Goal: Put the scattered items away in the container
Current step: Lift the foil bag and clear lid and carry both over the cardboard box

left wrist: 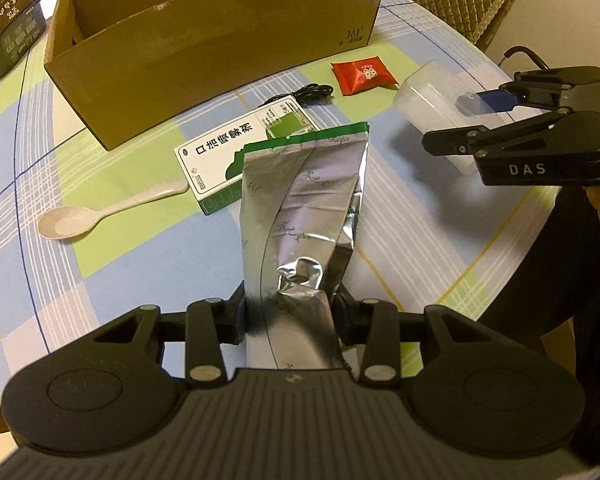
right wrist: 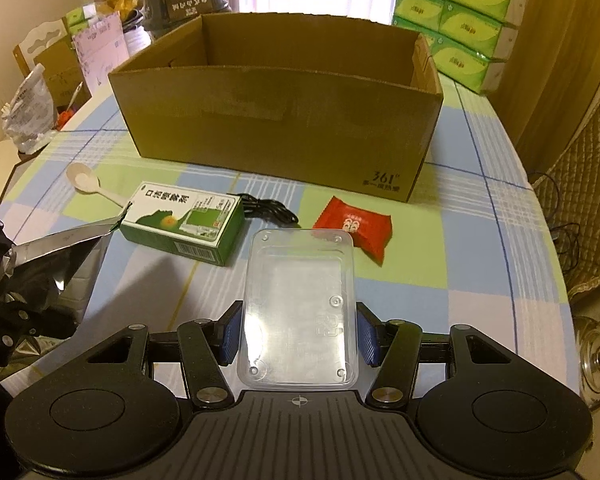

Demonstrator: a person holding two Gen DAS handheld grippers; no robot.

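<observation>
My left gripper [left wrist: 290, 314] is shut on a silver foil pouch [left wrist: 304, 208] with a green top edge, held above the table; the pouch [right wrist: 56, 248] also shows at the left of the right wrist view. My right gripper [right wrist: 298, 334] is shut on a clear plastic box [right wrist: 300, 304], its blue pads [right wrist: 368, 338] pressing both sides; the same box [left wrist: 428, 96] and right gripper [left wrist: 456, 120] appear at the right of the left wrist view. The open cardboard box [right wrist: 284, 120] stands behind. On the cloth lie a green-white medicine carton [right wrist: 184, 224], a pale spoon [right wrist: 86, 180], a red sachet [right wrist: 354, 228] and a black cable [right wrist: 268, 210].
The table wears a checked blue, green and white cloth [right wrist: 480, 240]. Green tissue packs [right wrist: 460, 12] are stacked at the back right, a wicker chair [right wrist: 580, 200] stands to the right, and bags and boxes [right wrist: 32, 116] crowd the back left.
</observation>
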